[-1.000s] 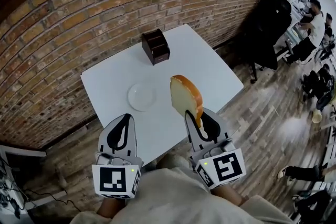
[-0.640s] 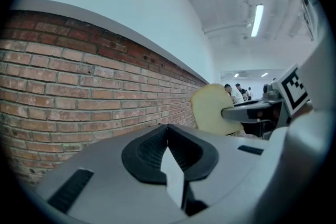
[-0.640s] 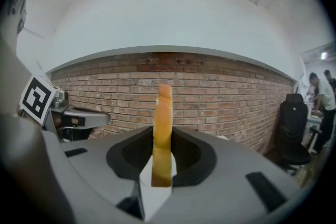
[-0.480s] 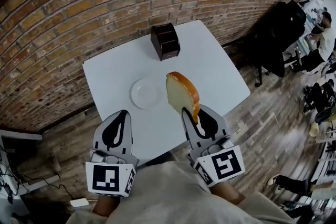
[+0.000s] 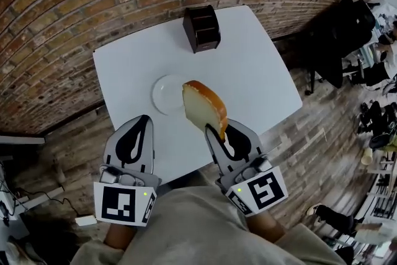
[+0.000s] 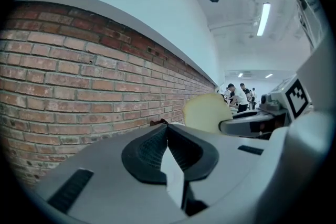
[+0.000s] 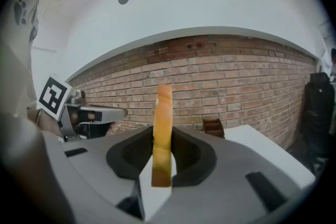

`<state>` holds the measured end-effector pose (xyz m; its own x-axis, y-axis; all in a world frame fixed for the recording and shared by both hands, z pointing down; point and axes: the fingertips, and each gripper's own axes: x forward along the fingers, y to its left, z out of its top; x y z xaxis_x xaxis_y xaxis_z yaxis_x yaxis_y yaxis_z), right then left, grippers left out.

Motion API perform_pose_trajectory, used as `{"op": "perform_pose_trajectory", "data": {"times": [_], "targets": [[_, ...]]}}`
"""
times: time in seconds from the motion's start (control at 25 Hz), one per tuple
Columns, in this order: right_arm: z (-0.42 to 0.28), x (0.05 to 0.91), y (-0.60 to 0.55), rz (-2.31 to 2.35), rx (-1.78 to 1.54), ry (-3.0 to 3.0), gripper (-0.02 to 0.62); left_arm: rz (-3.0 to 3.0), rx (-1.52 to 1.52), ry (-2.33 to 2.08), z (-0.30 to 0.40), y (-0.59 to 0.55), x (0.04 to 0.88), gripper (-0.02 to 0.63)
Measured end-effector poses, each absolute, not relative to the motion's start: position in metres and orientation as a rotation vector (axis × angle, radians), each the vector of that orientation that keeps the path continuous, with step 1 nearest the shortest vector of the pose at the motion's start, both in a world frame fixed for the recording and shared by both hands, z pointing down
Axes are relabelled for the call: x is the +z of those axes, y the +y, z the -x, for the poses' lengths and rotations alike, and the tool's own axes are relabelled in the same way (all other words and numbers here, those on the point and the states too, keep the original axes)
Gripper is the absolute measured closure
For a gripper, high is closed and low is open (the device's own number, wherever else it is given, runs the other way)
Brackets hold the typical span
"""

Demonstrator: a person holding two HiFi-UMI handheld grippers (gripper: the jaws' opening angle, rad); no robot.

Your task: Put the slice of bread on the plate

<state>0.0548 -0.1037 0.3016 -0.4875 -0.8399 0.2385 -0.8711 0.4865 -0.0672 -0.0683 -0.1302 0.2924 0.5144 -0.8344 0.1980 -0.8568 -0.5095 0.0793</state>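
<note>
Soft, light bread slice, pinched edge-on at its lower crust by the right gripper near the plate, crushes easily; left gripper closed, empty.

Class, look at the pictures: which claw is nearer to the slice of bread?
Right. The right claw clamps the slice of bread at its lower edge, holding it upright. The left claw, shut and empty, is apart from it, to the slice's left.
</note>
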Motion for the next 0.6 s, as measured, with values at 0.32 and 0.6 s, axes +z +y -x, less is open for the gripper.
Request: {"op": "perform_pose_trajectory", "data": {"times": [0.32, 0.6], "targets": [[-0.036, 0.331, -0.116, -1.361, 0.288, -2.579, 0.502, -2.570, 0.244, -1.438, 0.067, -0.138, 0.312, 0.594], [-0.035, 0.347, -0.126, -1.332, 0.307, -2.582, 0.502, -2.534, 0.278, -1.427, 0.064, -0.141, 0.329, 0.594]]}}
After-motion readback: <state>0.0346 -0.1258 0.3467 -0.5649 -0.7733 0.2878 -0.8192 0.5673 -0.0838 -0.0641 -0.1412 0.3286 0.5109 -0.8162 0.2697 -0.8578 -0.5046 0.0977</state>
